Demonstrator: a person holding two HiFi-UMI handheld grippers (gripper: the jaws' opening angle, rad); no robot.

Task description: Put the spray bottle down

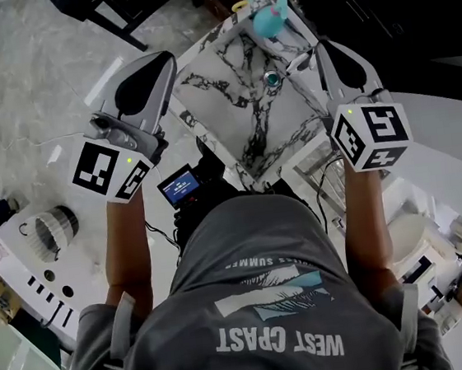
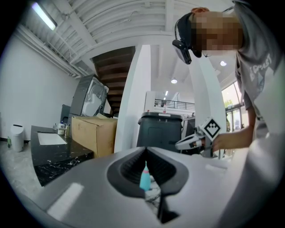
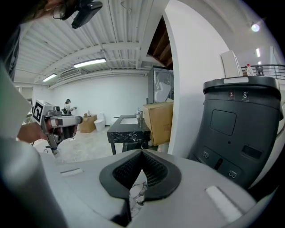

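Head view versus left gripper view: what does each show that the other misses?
Head view only: a small lit screen, and the left gripper seen from outside. Left gripper view only: a cardboard box and a dark bin. Both: the teal bottle on the marble table, and the right gripper.

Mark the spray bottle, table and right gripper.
spray bottle [image 1: 266,20]: head view, on its teal body.
table [image 1: 239,108]: head view, on bare marble top.
right gripper [image 3: 142,152]: right gripper view, where the shut jaw tips meet.
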